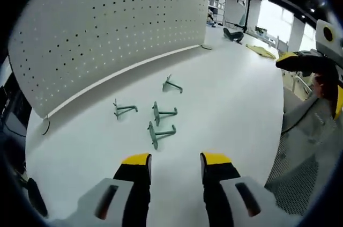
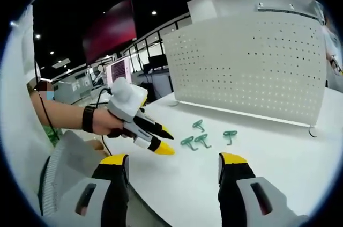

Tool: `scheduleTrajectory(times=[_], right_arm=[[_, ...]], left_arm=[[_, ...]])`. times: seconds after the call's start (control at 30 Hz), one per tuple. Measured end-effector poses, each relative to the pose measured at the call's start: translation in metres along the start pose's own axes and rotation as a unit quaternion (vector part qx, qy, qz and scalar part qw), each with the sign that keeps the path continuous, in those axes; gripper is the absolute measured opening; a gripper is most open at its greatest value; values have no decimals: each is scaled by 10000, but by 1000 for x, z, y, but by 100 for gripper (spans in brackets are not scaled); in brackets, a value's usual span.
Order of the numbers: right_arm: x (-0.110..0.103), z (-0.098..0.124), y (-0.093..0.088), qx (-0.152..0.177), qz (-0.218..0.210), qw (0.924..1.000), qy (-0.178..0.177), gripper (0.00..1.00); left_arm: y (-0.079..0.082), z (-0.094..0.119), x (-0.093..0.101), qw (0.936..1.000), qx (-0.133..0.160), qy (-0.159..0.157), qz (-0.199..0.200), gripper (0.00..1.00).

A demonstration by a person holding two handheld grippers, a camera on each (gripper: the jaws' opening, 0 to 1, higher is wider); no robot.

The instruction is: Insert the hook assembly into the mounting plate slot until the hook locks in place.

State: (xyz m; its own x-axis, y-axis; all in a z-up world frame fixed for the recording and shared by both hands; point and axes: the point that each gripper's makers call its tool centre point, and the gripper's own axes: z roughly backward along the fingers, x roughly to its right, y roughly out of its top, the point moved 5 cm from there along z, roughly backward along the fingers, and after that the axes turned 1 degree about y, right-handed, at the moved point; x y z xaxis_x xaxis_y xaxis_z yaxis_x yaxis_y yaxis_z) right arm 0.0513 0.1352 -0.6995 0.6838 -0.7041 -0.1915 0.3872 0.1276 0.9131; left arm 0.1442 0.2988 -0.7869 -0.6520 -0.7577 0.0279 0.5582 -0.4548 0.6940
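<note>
Left gripper [image 1: 176, 161] low over white surface [image 1: 230, 109], jaws apart, nothing between them. 4 green hooks [image 1: 162, 113] lying loose just ahead, near one another, none in the pegboard. White perforated pegboard [image 1: 107, 28] standing upright behind them along far edge of surface. Right gripper [image 1: 308, 63] poking in at right edge, yellow-tipped, state unclear.

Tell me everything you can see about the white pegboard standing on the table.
The pegboard is a white panel, seemingly painted metal, dotted with regular rows of small holes. It stands upright on the white table, on small feet at its bottom corners, one visible at the end. Nothing hangs on it. Four green hooks lie loose on the table before it, apart from it. Neither hand-held gripper touches it.
</note>
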Motion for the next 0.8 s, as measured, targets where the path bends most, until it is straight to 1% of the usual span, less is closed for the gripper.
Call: scheduleTrajectory(times=[0.07, 0.17, 0.2, 0.27, 0.3, 0.43, 0.6, 0.67, 0.73, 0.8], right_arm=[[1, 0, -1, -34, -20, 10000, 14, 67], [1, 1, -3, -54, -14, 10000, -1, 67], [1, 1, -3, -48, -28, 10000, -4, 67], [1, 1, -3, -47, -64, 10000, -1, 66], [1, 1, -4, -44, -88, 10000, 12, 66], [1, 1, -3, -27, -101, 9999, 23, 64], [2, 0, -2, -37, -92, 9999, 52, 64], [2, 0, -2, -35, -96, 9999, 71, 64], [2, 0, -2, -55, -96, 9999, 68, 63], [2, 1, 0, -32, -88, 9999, 70, 63]], left_arm=[[0, -2, -2, 10000, -64, 34, 53, 36], [1, -4, -6, 9999, -72, 90, 31, 33], [2, -5, -7, 9999, -54, 99, 12, 30], [4, -6, -9, 9998, 33, 186, 36, 21], [4, -8, -10, 9998, 49, 187, 39, 19], [5, -12, -15, 9994, 33, 327, 65, 22], [5, -18, -18, 9993, -26, 363, 129, 20], [5, -19, -18, 9990, -21, 368, 239, 19], [4, -22, -18, 9990, -25, 390, 218, 18], [1, -25, -19, 9988, -103, 421, 209, 17]])
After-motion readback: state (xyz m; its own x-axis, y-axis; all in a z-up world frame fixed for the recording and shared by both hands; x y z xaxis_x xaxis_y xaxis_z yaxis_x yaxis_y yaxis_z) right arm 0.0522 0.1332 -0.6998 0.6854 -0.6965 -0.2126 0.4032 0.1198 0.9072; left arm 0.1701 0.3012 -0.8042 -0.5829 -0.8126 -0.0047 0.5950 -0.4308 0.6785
